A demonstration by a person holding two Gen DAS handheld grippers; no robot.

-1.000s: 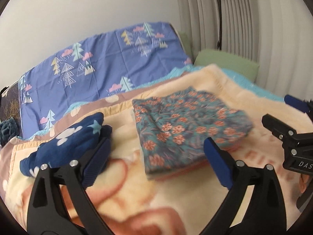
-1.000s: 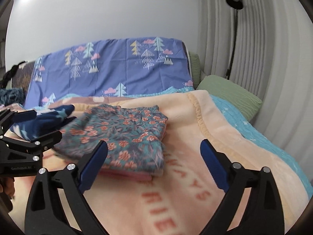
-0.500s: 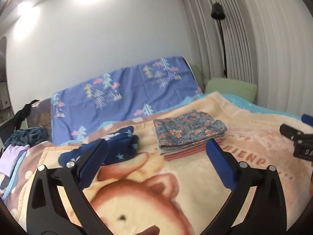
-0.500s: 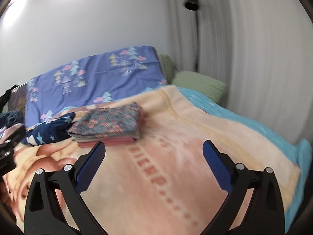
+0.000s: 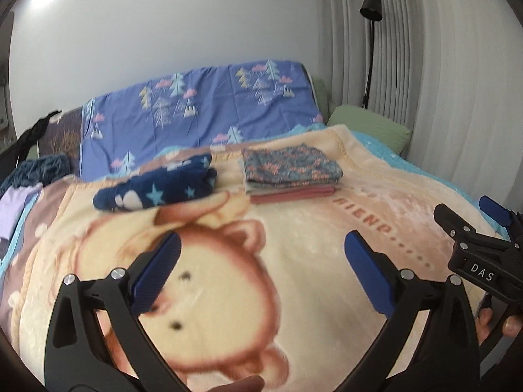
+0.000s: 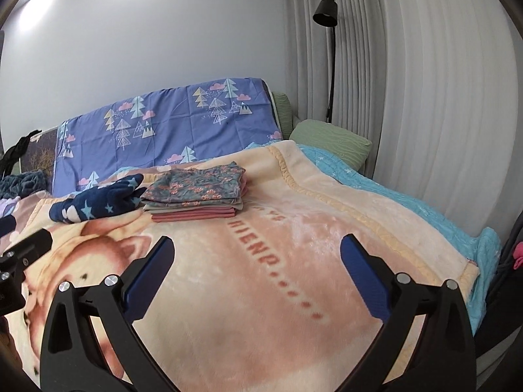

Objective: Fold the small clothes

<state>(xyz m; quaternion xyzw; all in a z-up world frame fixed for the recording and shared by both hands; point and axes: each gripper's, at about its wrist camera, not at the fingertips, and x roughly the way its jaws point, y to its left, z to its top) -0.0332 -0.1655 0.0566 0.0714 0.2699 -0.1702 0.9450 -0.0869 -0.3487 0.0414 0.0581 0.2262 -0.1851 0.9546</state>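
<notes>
A stack of folded clothes (image 5: 291,171), floral piece on top and pink at the bottom, lies on the bear-print blanket (image 5: 294,281) at the far middle; it also shows in the right wrist view (image 6: 196,196). A navy star-print garment (image 5: 157,189) lies unfolded to its left, seen too in the right wrist view (image 6: 94,207). My left gripper (image 5: 261,271) is open and empty, well back from the clothes. My right gripper (image 6: 256,271) is open and empty, also far back; it shows at the right edge of the left wrist view (image 5: 474,245).
A purple tree-print sheet (image 5: 196,124) covers the headboard. A green pillow (image 6: 330,143) and a teal quilt (image 6: 408,209) lie to the right, by grey curtains and a black lamp (image 6: 325,9). More clothes (image 5: 19,196) lie at the far left.
Both grippers have pulled back and away from the folded stack, which now looks small and far. Both stay open and empty.
</notes>
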